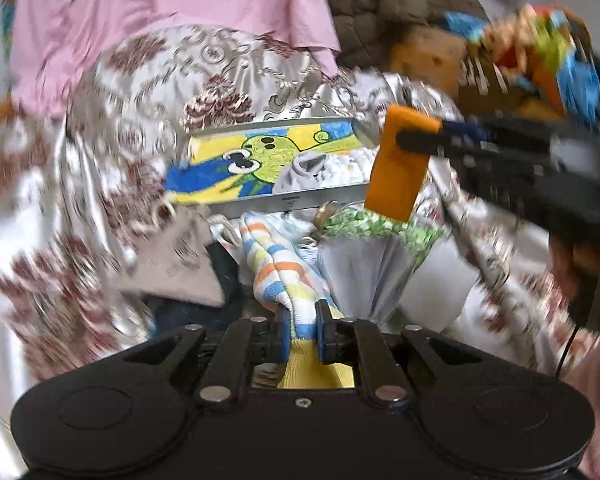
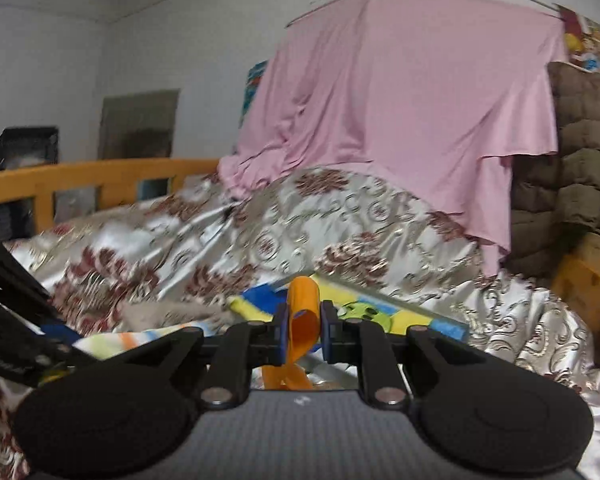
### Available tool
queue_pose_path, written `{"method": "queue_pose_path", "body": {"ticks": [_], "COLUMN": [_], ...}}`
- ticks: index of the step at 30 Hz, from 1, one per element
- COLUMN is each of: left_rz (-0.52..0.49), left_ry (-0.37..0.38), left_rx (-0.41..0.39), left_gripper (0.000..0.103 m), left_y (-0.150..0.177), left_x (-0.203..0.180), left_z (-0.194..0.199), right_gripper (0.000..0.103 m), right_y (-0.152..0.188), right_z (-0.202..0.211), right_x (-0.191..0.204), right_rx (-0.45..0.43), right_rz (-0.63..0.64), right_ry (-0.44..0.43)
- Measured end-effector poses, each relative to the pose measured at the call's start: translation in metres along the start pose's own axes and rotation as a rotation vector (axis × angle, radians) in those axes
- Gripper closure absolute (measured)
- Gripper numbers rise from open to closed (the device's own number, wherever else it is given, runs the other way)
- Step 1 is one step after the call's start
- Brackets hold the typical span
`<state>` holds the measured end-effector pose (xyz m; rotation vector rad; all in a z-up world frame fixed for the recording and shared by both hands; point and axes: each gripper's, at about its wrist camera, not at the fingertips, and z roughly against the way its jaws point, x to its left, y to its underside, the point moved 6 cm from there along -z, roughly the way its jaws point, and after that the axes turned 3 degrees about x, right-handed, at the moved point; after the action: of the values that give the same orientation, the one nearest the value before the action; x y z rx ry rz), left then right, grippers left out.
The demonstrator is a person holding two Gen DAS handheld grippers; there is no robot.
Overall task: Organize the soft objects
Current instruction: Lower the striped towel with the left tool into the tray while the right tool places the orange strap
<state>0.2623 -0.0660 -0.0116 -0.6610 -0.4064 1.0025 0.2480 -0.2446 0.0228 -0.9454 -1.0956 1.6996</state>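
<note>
My left gripper (image 1: 303, 334) is shut on a striped towel (image 1: 278, 266) with orange, blue and yellow bands, which lies over a pile of clothes on the bed. My right gripper (image 2: 305, 330) is shut on a small orange cloth (image 2: 303, 320); in the left wrist view that orange cloth (image 1: 400, 164) hangs from the right gripper (image 1: 410, 136) above a grey open box (image 1: 290, 201). The box holds a yellow-blue cartoon towel (image 1: 256, 160) and pale folded clothes (image 1: 332, 168). The striped towel also shows at lower left in the right wrist view (image 2: 140, 340).
A shiny floral bedspread (image 2: 300, 224) covers the bed. A pink sheet (image 2: 400, 100) hangs behind, with a brown quilt (image 2: 580, 168) at right. A green-patterned white garment (image 1: 380, 264) and a beige cloth (image 1: 176, 264) lie by the box. A wooden bed rail (image 2: 92, 176) stands left.
</note>
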Motion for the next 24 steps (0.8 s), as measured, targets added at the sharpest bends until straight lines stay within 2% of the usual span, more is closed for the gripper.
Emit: {"method": "queue_pose_path", "body": {"ticks": [4, 9, 12, 16, 21, 24], "left_rz": [-0.094, -0.119, -0.093, -0.066, 0.029, 0.081], "left_ry": [-0.067, -0.133, -0.127, -0.130, -0.111, -0.101], "left_rx": [-0.036, -0.090, -0.132, -0.197, -0.272, -0.291], "left_gripper": [0.091, 0.091, 0.091, 0.091, 0.091, 0.091], "left_y": [-0.021, -0.058, -0.083, -0.116, -0.160, -0.178], "left_x": [0.011, 0.031, 0.041, 0.056, 0.085, 0.100], "left_z": [0.017, 0.021, 0.011, -0.012, -0.059, -0.091], "right_gripper": [0.086, 0.086, 0.086, 0.086, 0.085, 0.085], "right_y": [-0.004, -0.017, -0.029, -0.042, -0.048, -0.043], "right_z": [-0.004, -0.025, -0.046, -0.082, -0.140, -0.171], "right_x": [-0.016, -0.026, -0.035, -0.042, -0.055, -0.059], "right_rx": [-0.015, -0.024, -0.024, -0.005, 0.045, 0.092], "right_rz": [-0.032, -0.076, -0.133, -0.147, -0.224, -0.252], "right_ry": [0.015, -0.019, -0.079, -0.114, -0.125, -0.120]}}
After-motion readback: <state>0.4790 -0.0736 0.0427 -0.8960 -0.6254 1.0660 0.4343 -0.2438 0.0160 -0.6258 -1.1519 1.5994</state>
